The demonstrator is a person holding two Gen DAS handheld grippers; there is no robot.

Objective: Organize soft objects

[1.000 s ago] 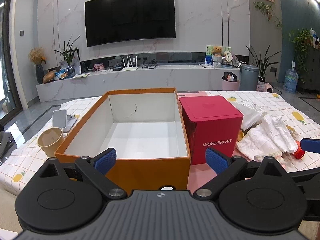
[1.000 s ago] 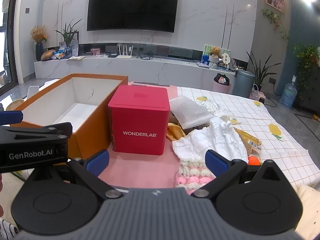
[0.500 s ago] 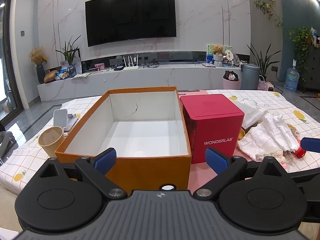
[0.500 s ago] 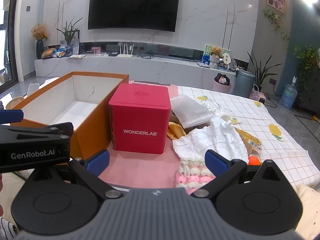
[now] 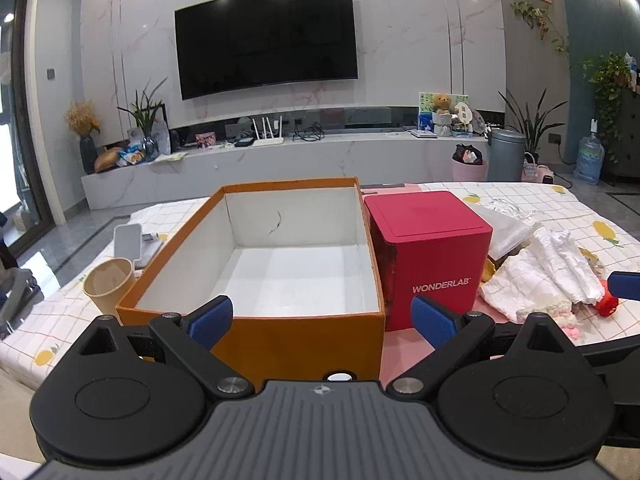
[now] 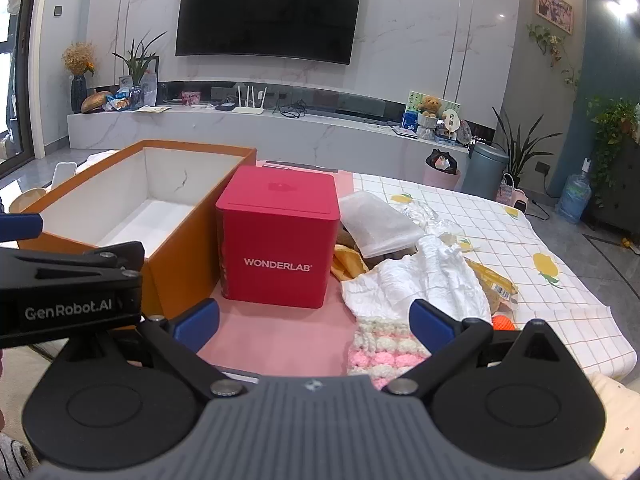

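An open orange box (image 5: 256, 336) with a white empty inside stands on the table; it also shows in the right wrist view (image 6: 168, 280). A pile of soft things lies at the right: a white cloth (image 6: 420, 280) (image 5: 536, 276), a pink and cream knitted piece (image 6: 380, 348), a clear bag (image 6: 376, 220). My left gripper (image 5: 322, 318) is open and empty just before the box's near wall. My right gripper (image 6: 314, 320) is open and empty, its right finger over the knitted piece.
A red WONDERLAB box (image 5: 432, 256) (image 6: 280, 236) stands between the orange box and the pile. A paper cup (image 5: 108, 288) and a small white stand (image 5: 130, 240) sit left of the orange box. An orange ball (image 6: 504, 323) lies by the cloth. The table's front edge is near.
Both grippers have lifted and tilted slightly; the scene sits a little lower in both views. Nothing was taken hold of.
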